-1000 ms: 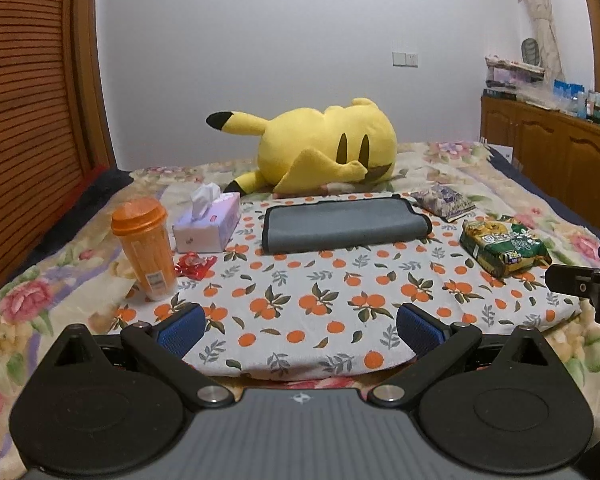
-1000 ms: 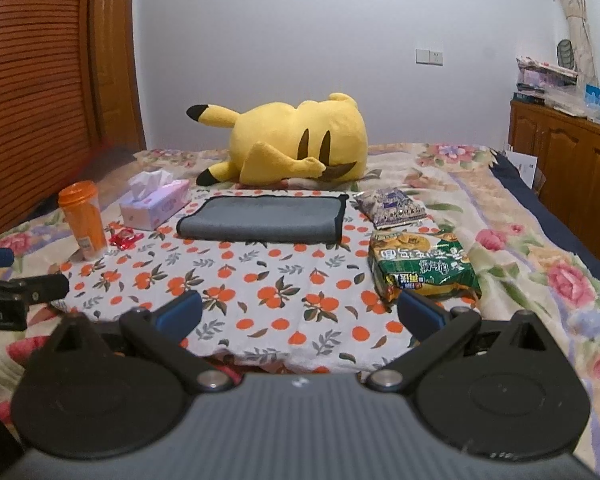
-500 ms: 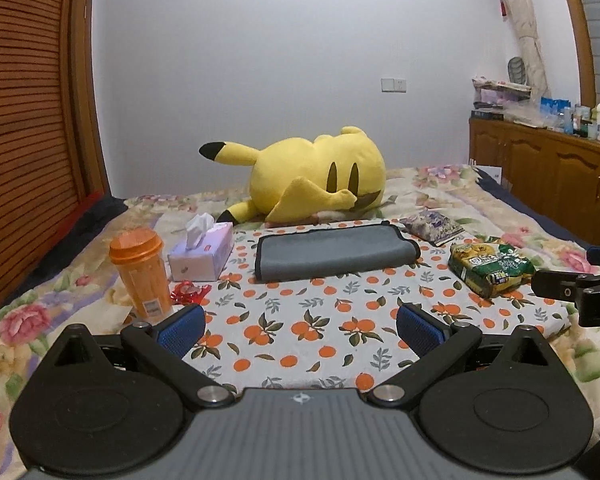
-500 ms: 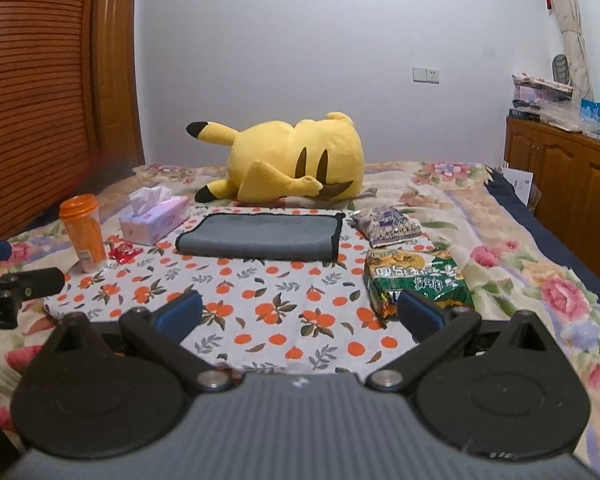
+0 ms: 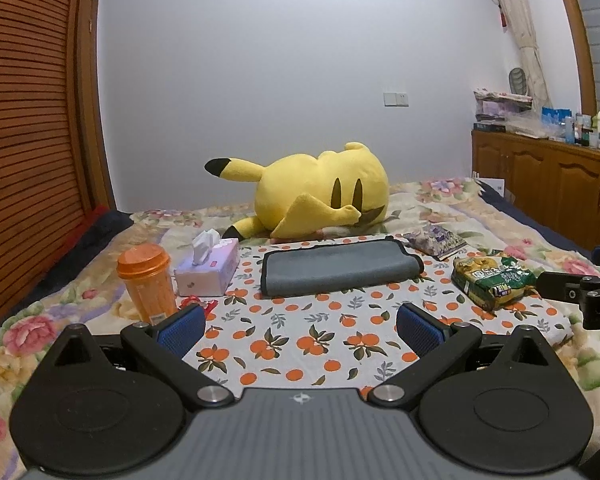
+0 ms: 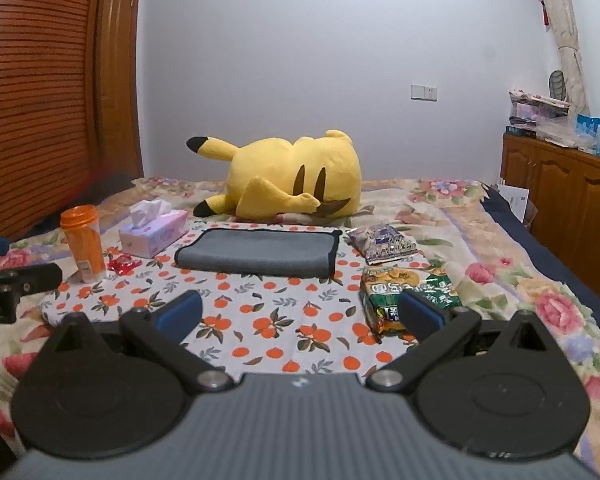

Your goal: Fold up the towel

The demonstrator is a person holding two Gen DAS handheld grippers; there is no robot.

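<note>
The grey towel (image 5: 338, 267) lies folded flat on the orange-print cloth (image 5: 300, 344) on the bed, in front of the yellow plush (image 5: 320, 196) and between the tissue box (image 5: 210, 268) and snack packets (image 5: 494, 280). The left gripper (image 5: 300, 326) and right gripper (image 6: 300, 314) hover near the cloth's near edge, jaws spread wide and holding nothing, well apart from the towel.

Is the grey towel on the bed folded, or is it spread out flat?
Folded. The grey towel lies as a thick narrow pad with a rounded doubled edge at its right end.
</note>
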